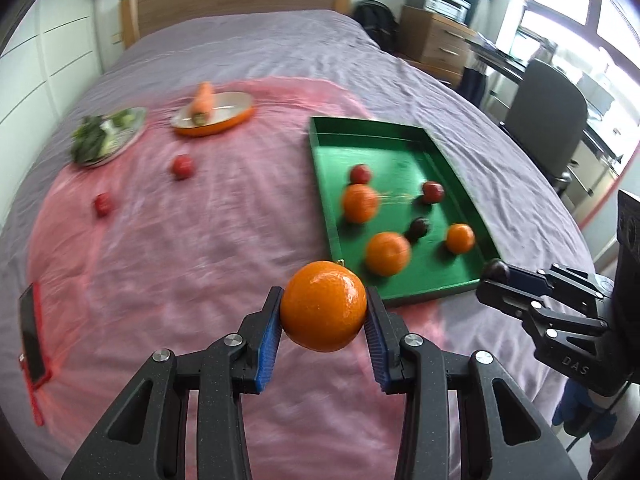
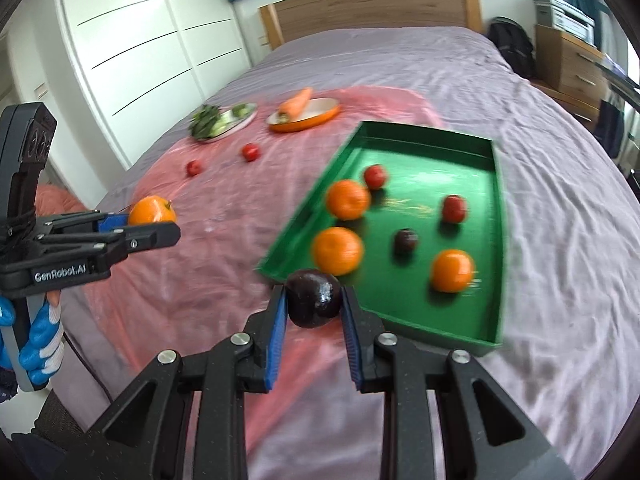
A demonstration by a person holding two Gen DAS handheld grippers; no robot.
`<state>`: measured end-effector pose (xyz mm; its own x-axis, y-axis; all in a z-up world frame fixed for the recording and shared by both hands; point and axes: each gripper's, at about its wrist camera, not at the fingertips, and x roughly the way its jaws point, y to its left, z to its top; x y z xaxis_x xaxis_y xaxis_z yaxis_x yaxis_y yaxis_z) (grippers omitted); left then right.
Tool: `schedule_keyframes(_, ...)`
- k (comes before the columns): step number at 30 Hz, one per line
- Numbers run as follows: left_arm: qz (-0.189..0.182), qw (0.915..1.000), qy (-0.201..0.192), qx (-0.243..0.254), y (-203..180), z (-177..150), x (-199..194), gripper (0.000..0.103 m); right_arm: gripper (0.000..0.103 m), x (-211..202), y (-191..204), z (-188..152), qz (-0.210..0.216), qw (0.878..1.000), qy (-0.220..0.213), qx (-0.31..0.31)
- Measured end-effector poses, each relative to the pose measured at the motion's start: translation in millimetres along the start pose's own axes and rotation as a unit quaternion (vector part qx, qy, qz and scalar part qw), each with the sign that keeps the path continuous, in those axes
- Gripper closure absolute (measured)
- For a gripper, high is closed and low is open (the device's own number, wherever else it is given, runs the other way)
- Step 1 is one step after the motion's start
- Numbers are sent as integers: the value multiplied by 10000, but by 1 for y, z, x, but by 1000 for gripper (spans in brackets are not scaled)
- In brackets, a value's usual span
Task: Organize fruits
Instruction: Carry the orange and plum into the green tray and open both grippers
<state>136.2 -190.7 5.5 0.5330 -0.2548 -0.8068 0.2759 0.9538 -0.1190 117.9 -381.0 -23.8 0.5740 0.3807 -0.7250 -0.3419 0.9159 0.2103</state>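
- Seen along the left gripper (image 1: 323, 320), both blue pads are clamped on an orange (image 1: 323, 305), one pad on each flank, and the fruit is carried clear of the pink cloth (image 1: 180, 264) below.
- Ahead and to the right lies the green tray (image 1: 320, 184), its near rim just beyond the held orange and its long sides running away up the bed (image 1: 256, 40). Judged from this view, the coming move is forward and rightward over that near rim.
- Inside the tray are three oranges, two red fruits and one dark one; the far half of the floor looks bare, so open room lies beyond the cluster.
- At the right edge, the right gripper (image 1: 498, 276) holds a dark round fruit at the tray's near right corner.
- Turning to the right wrist view, the right gripper (image 2: 314, 312) is closed on a dark plum (image 2: 314, 298), pads on both sides, directly at the tray's (image 2: 498, 240) near left corner. This hand looks the nearer of the two to the tray floor.
- Open green shows between the near orange and the front wall, a likely landing spot.
- Off to the left, the left gripper (image 2: 154, 224) with its orange (image 2: 151, 210) hangs over the pink cloth, well apart from the tray.
- Still outside, two red fruits (image 2: 251, 152) sit on the cloth near a plate of greens (image 2: 218, 122) and a carrot dish (image 2: 308, 116).
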Motion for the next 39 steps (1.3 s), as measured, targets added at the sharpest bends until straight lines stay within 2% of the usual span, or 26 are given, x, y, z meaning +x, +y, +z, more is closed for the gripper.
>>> schedule_keyframes(9, -287, 9985, 177, 428, -52, 50, 58, 69, 67, 14, -66, 18, -216, 9994, -32, 258)
schedule_keyframes(19, -291, 9956, 416, 791, -74, 85, 128, 69, 67, 65, -109, 46, -364, 9988, 181, 284)
schedule_keyframes(26, -255, 9914, 457, 1198, -89, 91, 155, 69, 67, 94, -114, 42, -551, 9974, 470, 60)
schedule_keyframes(30, -191, 9882, 432, 1460, -97, 93, 162, 69, 66, 97, -115, 41, -576, 9972, 472, 7)
schedule_keyframes(39, -124, 9837, 624, 1684, -109, 104, 186, 69, 66, 103, -120, 43, -481, 9971, 551, 188)
